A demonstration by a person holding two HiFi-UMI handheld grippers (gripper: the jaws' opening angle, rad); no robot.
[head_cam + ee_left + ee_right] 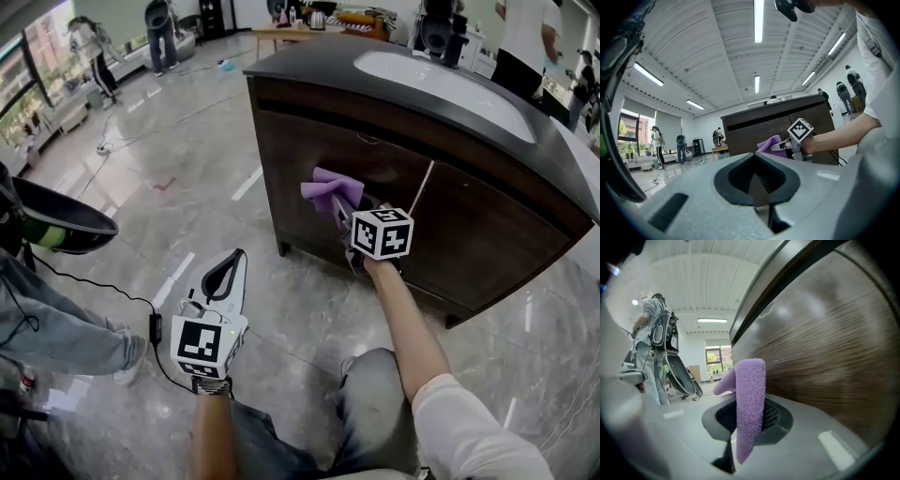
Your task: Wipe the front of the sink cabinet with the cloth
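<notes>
My right tongs [343, 214] are clenched on the purple cloth [330, 187]. In the right gripper view a folded strip of it stands up from between the jaws, long axis running 6 to 12 o'clock, with the top flopping over toward 10. The dark wood front of the sink cabinet [473, 230] fills that view from 12 round to 4 o'clock, directly at the cloth's 3 o'clock side. I cannot tell whether the cloth is pressed against the wood or hangs just beside it.

In the head view the cloth sits at 11 o'clock from my right tongs, over the left-hand door, below the black desk top that carries the sink [441, 80]. The cabinet front runs on from there toward 4 o'clock, and most of its width lies on that side of the cloth.

My left tongs [228, 272] are clenched on nothing; the left gripper view shows the jaws together with only a dark hollow between them. They hang low at 8 o'clock from the right tongs, well apart from the cabinet and pointing toward it, so the right arm is plainly the nearer one.

I judge the wiping belongs to the right arm alone. The move turns on pushing the flat side of the strip toward 3 o'clock onto the wood, then dragging it along the front toward the right-hand door.
</notes>
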